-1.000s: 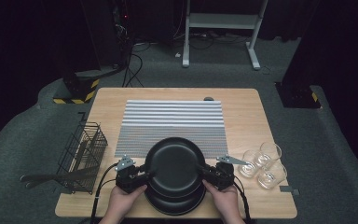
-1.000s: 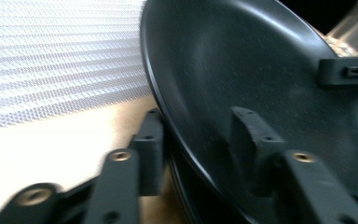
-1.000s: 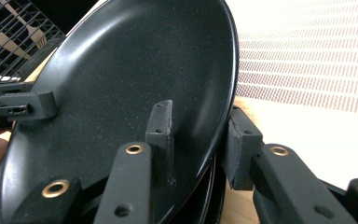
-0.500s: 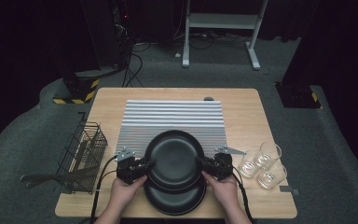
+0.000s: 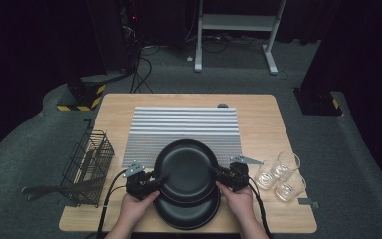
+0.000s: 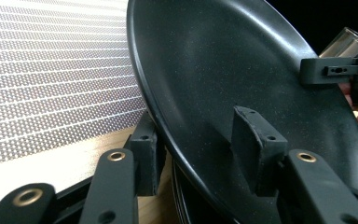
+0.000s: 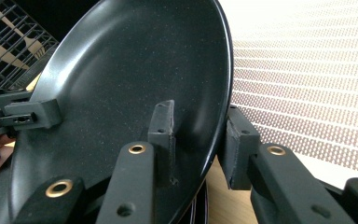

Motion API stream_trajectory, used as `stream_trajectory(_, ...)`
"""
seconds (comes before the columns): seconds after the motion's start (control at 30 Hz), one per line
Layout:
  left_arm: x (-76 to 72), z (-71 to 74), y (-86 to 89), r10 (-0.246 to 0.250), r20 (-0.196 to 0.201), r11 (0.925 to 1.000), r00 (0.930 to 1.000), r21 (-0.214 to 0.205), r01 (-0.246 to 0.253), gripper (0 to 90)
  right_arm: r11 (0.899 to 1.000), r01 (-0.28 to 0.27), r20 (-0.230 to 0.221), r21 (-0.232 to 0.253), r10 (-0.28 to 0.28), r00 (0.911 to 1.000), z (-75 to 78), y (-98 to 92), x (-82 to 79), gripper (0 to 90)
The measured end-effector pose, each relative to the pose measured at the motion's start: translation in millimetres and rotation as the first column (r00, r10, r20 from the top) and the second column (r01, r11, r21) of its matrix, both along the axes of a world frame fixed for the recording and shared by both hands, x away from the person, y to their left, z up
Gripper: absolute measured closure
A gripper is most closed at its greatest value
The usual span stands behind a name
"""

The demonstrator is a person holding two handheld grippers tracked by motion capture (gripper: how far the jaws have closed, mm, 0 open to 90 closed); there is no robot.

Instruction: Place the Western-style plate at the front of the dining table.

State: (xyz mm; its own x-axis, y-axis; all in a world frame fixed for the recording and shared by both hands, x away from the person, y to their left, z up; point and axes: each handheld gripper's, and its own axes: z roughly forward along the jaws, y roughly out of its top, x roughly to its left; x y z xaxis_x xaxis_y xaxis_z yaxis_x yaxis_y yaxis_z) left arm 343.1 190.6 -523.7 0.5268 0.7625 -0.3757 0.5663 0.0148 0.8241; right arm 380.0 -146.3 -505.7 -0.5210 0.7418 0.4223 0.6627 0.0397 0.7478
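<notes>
Two black plates are on the table. The top plate (image 5: pixel 186 167) (image 6: pixel 223 70) (image 7: pixel 121 79) is held between both grippers, partly over the lower plate (image 5: pixel 186 219) and the near edge of the striped mat (image 5: pixel 184 124). My left gripper (image 5: pixel 161 179) (image 6: pixel 200 149) grips its left rim, one pad under it and one inside. Its jaws have just been opening a little, with the rim still between them. My right gripper (image 5: pixel 214 172) (image 7: pixel 198 140) is shut on the opposite rim in the same way.
A black wire basket (image 5: pixel 87 167) (image 7: pixel 9 37) stands at the left table edge, with long utensils (image 5: pixel 45 190) beside it. Three clear glasses (image 5: pixel 278 174) stand to the right of my right hand. The mat (image 6: pixel 51 70) (image 7: pixel 307 70) covers the table's middle.
The top plate and both grippers have shifted a little away from the person, toward the mat, uncovering more of the lower plate.
</notes>
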Motion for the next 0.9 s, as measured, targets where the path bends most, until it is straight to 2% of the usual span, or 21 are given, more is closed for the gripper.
stream_trajectory(0.13,-0.1,0.0,-0.3,0.005,0.001,1.0,1.0,-0.001,-0.005,55.3,1.0,-0.004,-0.004,0.007,0.004,1.0,-1.0,0.9,2.4,65.7)
stream_trajectory(0.27,-0.1,-0.3,-0.4,0.009,0.003,1.0,1.0,-0.003,-0.009,55.6,1.0,-0.003,-0.019,-0.004,0.003,0.9998,-1.0,0.8,3.3,56.8)
stream_trajectory(0.33,-0.3,-0.4,-0.6,0.011,0.004,0.9999,0.9999,-0.003,-0.011,55.7,1.0,-0.007,-0.02,-0.009,0.007,0.9998,-0.1,-1.4,-1.1,50.7)
stream_trajectory(0.4,-0.4,-0.3,-0.6,0.011,0.003,0.9999,0.9999,-0.002,-0.011,55.7,1.0,-0.011,-0.018,0.006,0.011,0.9998,-1.1,-5.4,-9.6,49.3)
stream_trajectory(0.47,-0.2,-0.4,-0.5,0.011,0.004,0.9999,0.9999,-0.005,-0.011,55.7,1.0,-0.017,-0.02,0.002,0.017,0.9997,-3.5,-7.1,-18.3,50.2)
stream_trajectory(0.57,0.0,-0.5,-0.3,0.011,0.002,0.9999,0.9999,-0.008,-0.011,56.0,0.999,-0.046,-0.011,0.001,0.046,0.9989,-4.9,-2.8,-26.3,58.3)
stream_trajectory(0.63,-0.4,-0.1,-0.7,0.016,0.001,0.9999,0.9999,-0.006,-0.015,56.1,0.999,-0.018,0.011,-0.039,0.019,0.9998,-4.8,1.2,-28.1,64.4)
stream_trajectory(0.7,-2.4,1.1,-2.7,0.026,0.005,0.9996,0.9997,0.009,-0.026,55.7,1.0,-0.005,-0.005,-0.024,0.005,1.0,-5.1,0.6,-27.2,65.9)
stream_trajectory(0.83,-9.2,4.5,-6.1,0.029,-0.046,0.9982,0.9985,0.054,-0.027,48.3,0.999,0.01,-0.002,-0.037,-0.01,0.9999,-3.9,2.5,-29.0,65.8)
stream_trajectory(0.9,-16.4,6.4,-8.3,0.021,-0.03,0.9947,0.9993,0.102,-0.018,47.7,0.999,0.012,0.001,-0.042,-0.012,0.9999,-3.8,2.8,-29.2,65.7)
